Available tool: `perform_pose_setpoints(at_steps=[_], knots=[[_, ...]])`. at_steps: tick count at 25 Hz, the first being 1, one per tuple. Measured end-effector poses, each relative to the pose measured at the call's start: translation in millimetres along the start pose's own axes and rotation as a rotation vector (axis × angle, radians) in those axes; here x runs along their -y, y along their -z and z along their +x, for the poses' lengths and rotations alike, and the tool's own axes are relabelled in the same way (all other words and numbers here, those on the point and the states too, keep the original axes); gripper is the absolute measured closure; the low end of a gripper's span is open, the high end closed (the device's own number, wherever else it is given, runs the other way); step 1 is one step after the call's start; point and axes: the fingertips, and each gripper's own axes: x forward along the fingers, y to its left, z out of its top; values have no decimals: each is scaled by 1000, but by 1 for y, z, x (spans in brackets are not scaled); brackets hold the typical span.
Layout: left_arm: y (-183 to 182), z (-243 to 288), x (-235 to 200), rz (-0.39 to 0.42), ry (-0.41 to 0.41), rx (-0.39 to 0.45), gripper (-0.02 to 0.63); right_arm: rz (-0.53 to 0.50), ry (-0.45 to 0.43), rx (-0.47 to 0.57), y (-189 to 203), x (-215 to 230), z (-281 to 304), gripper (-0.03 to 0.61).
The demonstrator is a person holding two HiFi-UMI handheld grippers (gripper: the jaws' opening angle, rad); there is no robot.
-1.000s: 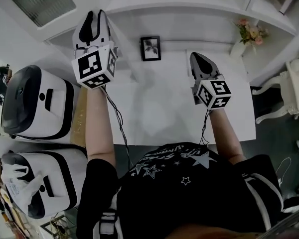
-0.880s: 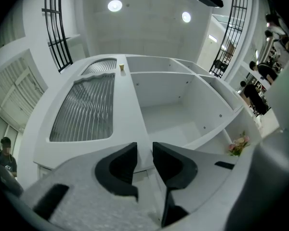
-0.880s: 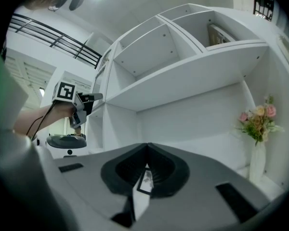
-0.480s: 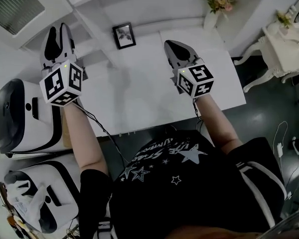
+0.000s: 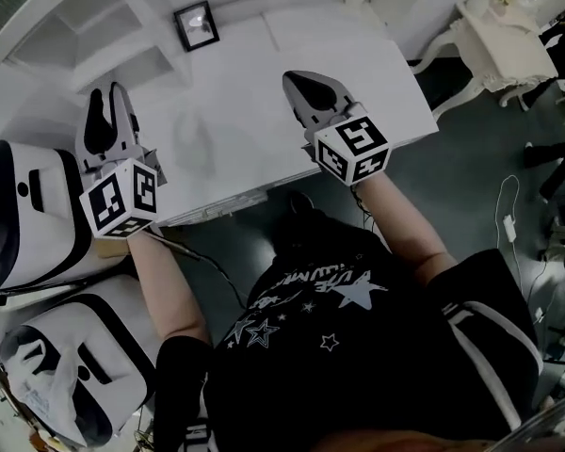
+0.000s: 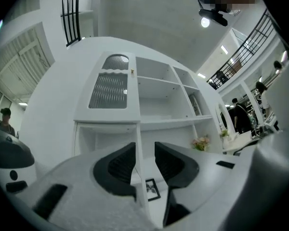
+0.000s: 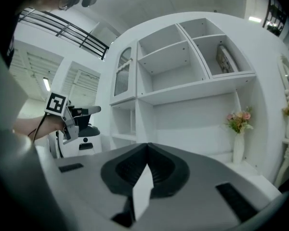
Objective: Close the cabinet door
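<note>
The cabinet door (image 6: 111, 85), arched with a ribbed glass pane, sits at the upper left of the white shelf unit (image 6: 159, 95) and looks flush with its frame. It also shows in the right gripper view, as the cabinet door (image 7: 123, 78). My left gripper (image 5: 108, 92) hangs over the desk's left near corner, well back from the shelves. In its own view the left gripper (image 6: 144, 148) is open, with nothing between the pads. My right gripper (image 5: 290, 76) is over the desk near its front edge. Seen along its own jaws, the right gripper (image 7: 147, 147) is shut and empty.
A small framed picture (image 5: 196, 24) stands on the white desk (image 5: 235, 111) by the shelves. A vase of flowers (image 7: 239, 129) is at the desk's right. Two white-and-black machines (image 5: 19, 205) stand to the left, and a white ornate table (image 5: 508, 26) to the right. People stand far off (image 6: 241, 117).
Both grippers have drawn back from the shelf unit toward the desk's near edge, the left one also sinking. The head view has swung, so the shelves sit further up-left.
</note>
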Motion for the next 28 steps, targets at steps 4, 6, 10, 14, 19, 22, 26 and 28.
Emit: perform_pose_setpoints(at_steps=[4,6,10,14,19,22,26,28], knots=[[44,-43,12,-55,10,-78,482,-1,-7,-14,11,-20,-23,573],[62,-66,20,-98,8,-118,482,-3,-15,-12,11,-28,-32,574],[86,-111,36,-107,-35,-191,482,-2,-72,-9,10,-38,-44,574],[98,-141,63,-117,-71,-242,483,-25,-148,-16,12,-39,-54,574],[98,-170,106,-122,-127,-278,486,-28,-252,-32,16,-38,-76,574],[96,-185,136,-115,-160,-286,499,-19,-297,-30,19,-30,-97,574],[91,-206,177,-115,-198,-294,511,-5,-341,-31,24,-14,-128,574],[89,-219,200,-117,-217,-301,518,2,-366,-34,28,-7,-146,574]])
